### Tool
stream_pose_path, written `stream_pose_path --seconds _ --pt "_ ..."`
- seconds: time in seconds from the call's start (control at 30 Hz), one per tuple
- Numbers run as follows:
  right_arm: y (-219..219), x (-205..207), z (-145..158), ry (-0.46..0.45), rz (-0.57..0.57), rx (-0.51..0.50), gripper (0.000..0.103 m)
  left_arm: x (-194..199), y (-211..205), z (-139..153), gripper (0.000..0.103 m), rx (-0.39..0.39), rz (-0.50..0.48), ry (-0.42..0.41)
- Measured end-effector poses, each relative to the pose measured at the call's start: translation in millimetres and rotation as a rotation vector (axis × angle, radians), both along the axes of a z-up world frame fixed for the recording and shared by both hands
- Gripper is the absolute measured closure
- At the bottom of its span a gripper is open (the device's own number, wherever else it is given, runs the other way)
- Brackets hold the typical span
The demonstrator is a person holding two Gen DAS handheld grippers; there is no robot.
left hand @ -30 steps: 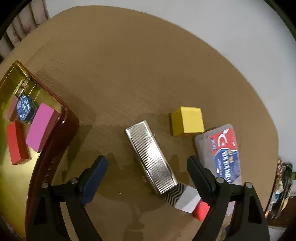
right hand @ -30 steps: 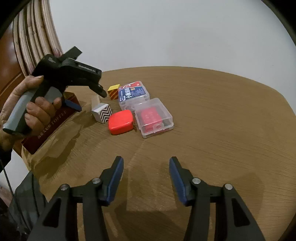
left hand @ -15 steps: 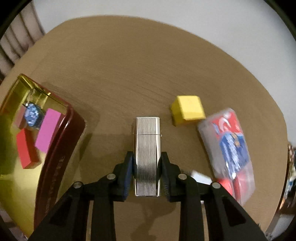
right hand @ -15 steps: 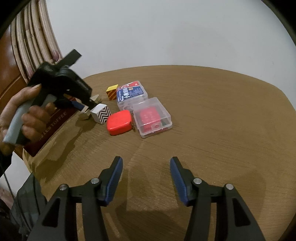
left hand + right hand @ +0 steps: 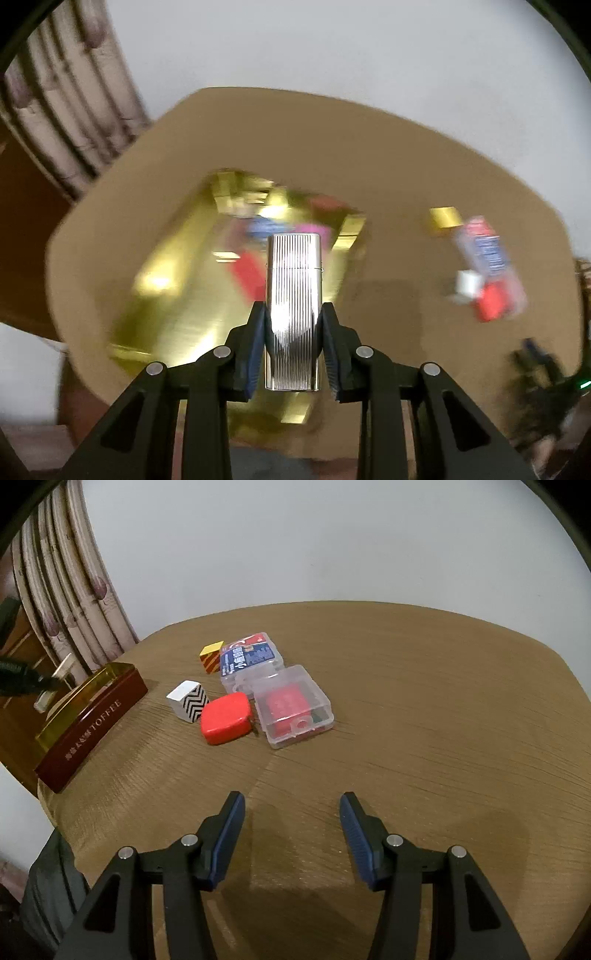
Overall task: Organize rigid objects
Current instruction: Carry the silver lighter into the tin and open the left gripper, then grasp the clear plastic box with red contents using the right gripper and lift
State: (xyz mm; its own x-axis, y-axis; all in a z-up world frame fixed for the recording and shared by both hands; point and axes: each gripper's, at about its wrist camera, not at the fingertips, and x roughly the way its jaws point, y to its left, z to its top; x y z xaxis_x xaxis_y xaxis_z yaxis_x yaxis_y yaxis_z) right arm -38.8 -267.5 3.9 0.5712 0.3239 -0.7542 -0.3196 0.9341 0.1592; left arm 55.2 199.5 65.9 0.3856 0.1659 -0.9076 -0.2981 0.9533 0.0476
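The round wooden table (image 5: 424, 709) carries everything. Near its left edge sits the toffee tin (image 5: 92, 731), dark red outside with a gold lining (image 5: 192, 302); blurred red and pink blocks and a blue item lie inside.

To the right of the tin, well apart, a cluster: a clear case with red contents (image 5: 293, 705), a clear case with a blue-and-red label (image 5: 251, 657) behind it, a red rounded-square piece (image 5: 226, 718), a zigzag-patterned cube (image 5: 189, 700) nearest the tin, and a yellow cube with red stripes (image 5: 211, 658).

The silver lighter (image 5: 293, 310), ribbed lengthwise, mirror-bright and lid-seamed, is held above the tin, pinched upright in the left gripper (image 5: 293, 354), pads on both flanks.

The right gripper (image 5: 291, 843) hangs spread, empty, in front of the cluster.
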Motion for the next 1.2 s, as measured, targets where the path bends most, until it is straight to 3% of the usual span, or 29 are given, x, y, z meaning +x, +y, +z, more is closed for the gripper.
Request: stream_pose_path --seconds 0.2,0.3,0.47,0.63,0.8,0.9,0.97,1.03,1.2 --pt "2 0 -1 0.002 -0.003 -0.011 0.048 -8 61 -40 0.078 0.018 0.012 0.069" --pt "5 1 -2 0.002 -0.003 -0.021 0.048 -1 63 -63 0.078 0.022 -0.019 0.092" --pt "8 2 -4 0.004 0.002 -0.025 0.047 5 64 -74 0.077 0.057 -0.047 0.081" --pt "12 3 -4 0.005 0.01 -0.054 0.044 13 72 -86 0.077 0.037 -0.051 0.074" --pt "14 3 -1 0.014 0.02 -0.064 0.043 11 69 -79 0.072 0.051 -0.089 0.044" --pt "15 6 7 0.017 0.05 -0.052 0.043 5 67 -67 0.054 0.057 -0.106 0.007" --pt "22 11 14 -0.008 0.082 -0.121 0.043 -4 61 -55 0.043 0.098 -0.121 -0.027" --pt "28 21 20 -0.013 0.136 -0.16 0.043 -17 54 -42 0.042 0.12 -0.137 -0.058" --pt "38 48 26 -0.005 0.215 -0.243 0.043 -52 35 -16 0.032 0.083 -0.148 -0.125"
